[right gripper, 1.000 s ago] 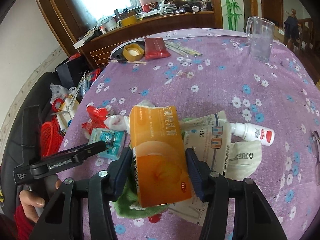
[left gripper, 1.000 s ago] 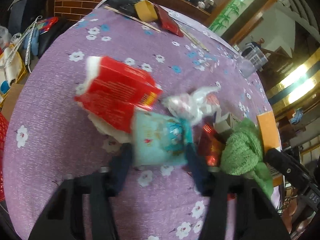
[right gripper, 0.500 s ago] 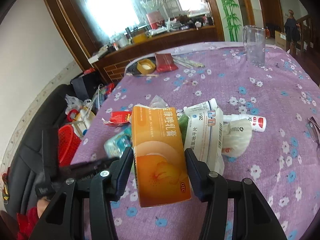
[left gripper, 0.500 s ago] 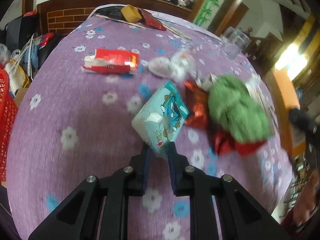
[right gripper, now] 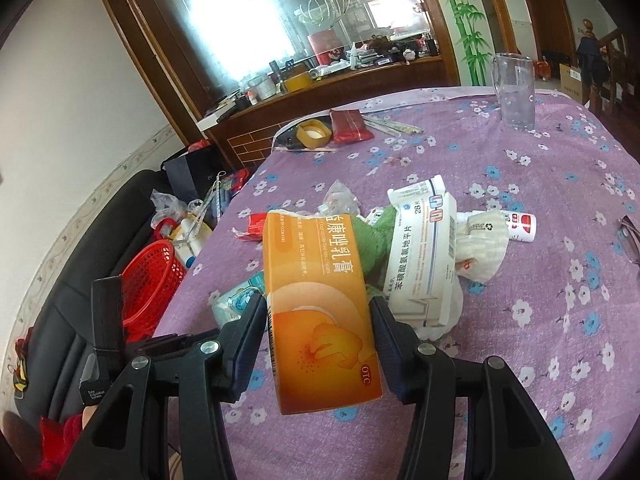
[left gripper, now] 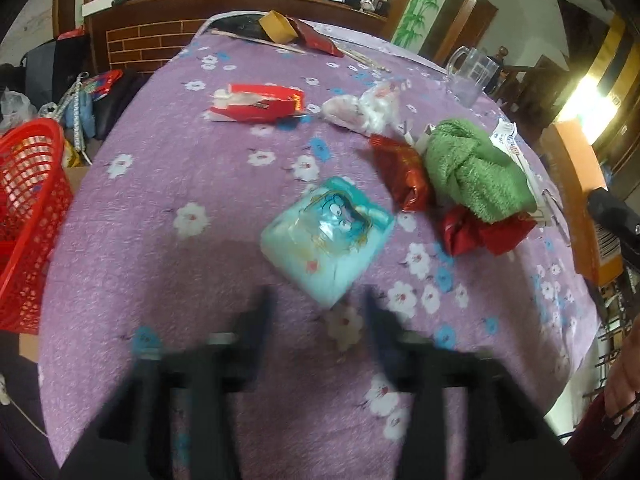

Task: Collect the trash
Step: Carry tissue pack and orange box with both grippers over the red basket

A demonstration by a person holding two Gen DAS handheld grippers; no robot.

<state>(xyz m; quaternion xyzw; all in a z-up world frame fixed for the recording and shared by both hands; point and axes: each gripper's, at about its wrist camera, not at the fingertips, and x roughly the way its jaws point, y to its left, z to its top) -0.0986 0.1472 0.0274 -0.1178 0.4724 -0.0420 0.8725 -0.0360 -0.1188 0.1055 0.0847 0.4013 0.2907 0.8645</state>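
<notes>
Left wrist view.
- Left gripper (left gripper: 318,304): bottom centre, blurred. Its jaws have just been opening and stand spread, with nothing pinched.
- Teal packet (left gripper: 326,234): centre of frame, lying flat on the purple flowered tablecloth (left gripper: 168,184). Its near corner reaches toward the gap between the fingers; the blur hides whether any contact remains.
- Red basket (left gripper: 30,216): left edge, beside the table and lower than it. Judged to be the bin for the trash.
- Other litter: torn red box (left gripper: 256,102) upper centre; crumpled clear wrapper (left gripper: 360,110) to its right; red foil wrapper (left gripper: 404,170) touching a green cloth (left gripper: 472,168) at right.
- Handling note: the packet is soft and flat. To regrip it, straddle the near corner, press the fingers low against the cloth, then close fully.

Right wrist view.
- Right gripper (right gripper: 318,344): lower centre, pinching an orange carton (right gripper: 320,312) by its two long sides. The carton is clear of the table and tilted slightly.
- Red basket (right gripper: 150,280): left of centre, below the table edge.
- White medicine box (right gripper: 424,256): right of the carton, resting on the litter pile.
- Handling note: carry the carton left and over the basket mouth before letting go. Hold the squeeze steady, since a hollow carton may buckle or slip. Mind the left gripper's body at lower left.
</notes>
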